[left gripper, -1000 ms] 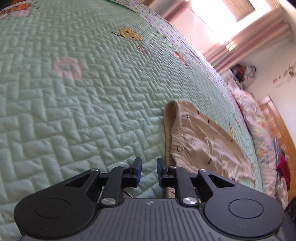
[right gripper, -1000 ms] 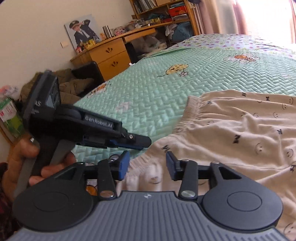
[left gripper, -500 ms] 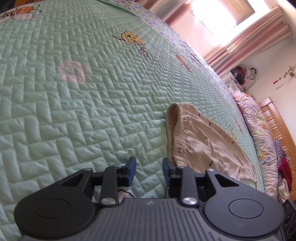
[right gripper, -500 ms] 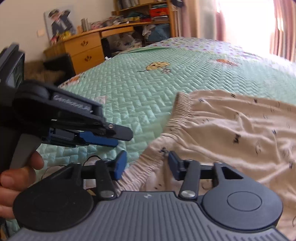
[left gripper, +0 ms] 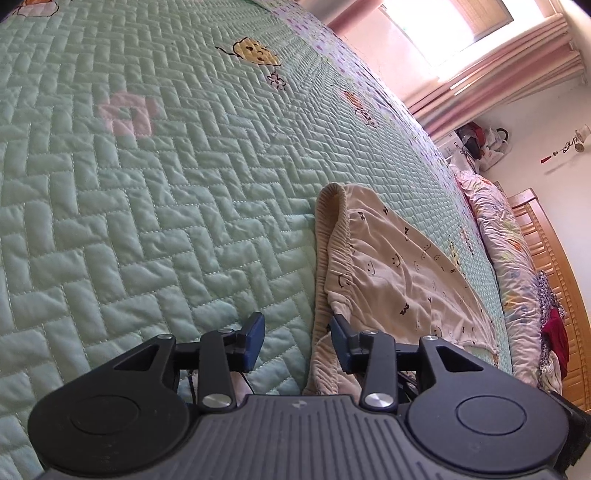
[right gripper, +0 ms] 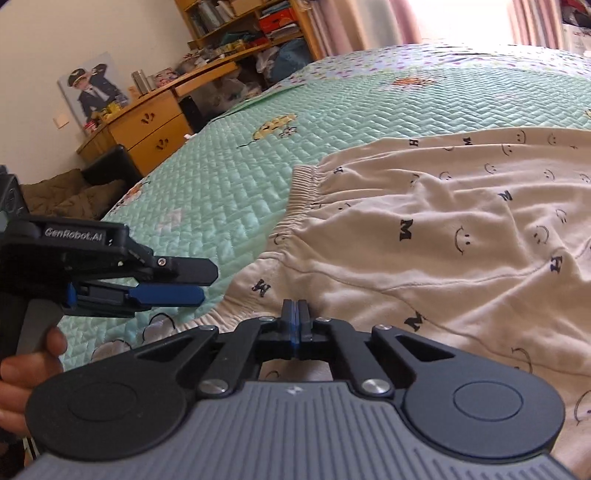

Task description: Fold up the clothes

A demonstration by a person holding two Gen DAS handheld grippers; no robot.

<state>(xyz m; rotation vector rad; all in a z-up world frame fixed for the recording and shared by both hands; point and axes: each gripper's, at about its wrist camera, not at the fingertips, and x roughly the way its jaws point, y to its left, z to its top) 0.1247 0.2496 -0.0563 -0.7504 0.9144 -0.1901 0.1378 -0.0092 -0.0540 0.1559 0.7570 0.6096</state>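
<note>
A cream garment (right gripper: 424,229) printed with smiley faces and letters lies spread on the green quilted bedspread (right gripper: 229,177), its elastic waistband (right gripper: 299,195) toward me. My right gripper (right gripper: 294,308) is shut, its tips pinching the fabric just behind the waistband's near edge. My left gripper (right gripper: 208,282), held by a hand (right gripper: 29,354), hovers to the left of that edge. In the left wrist view the left gripper (left gripper: 295,332) has its jaws opening. The garment's (left gripper: 399,273) waistband (left gripper: 325,236) runs just inside the right finger, and the pads do not press on it.
A wooden desk with drawers (right gripper: 147,129) and a bookshelf (right gripper: 251,26) stand beyond the bed's far left side. Pink curtains (left gripper: 498,74) hang by the window. A floral duvet (left gripper: 509,258) and a wooden headboard (left gripper: 554,266) line the bed's right edge.
My right jaws went from wide apart to shut on the garment's edge, and the gripper sank toward the fabric. The left jaws widened from almost closed.
</note>
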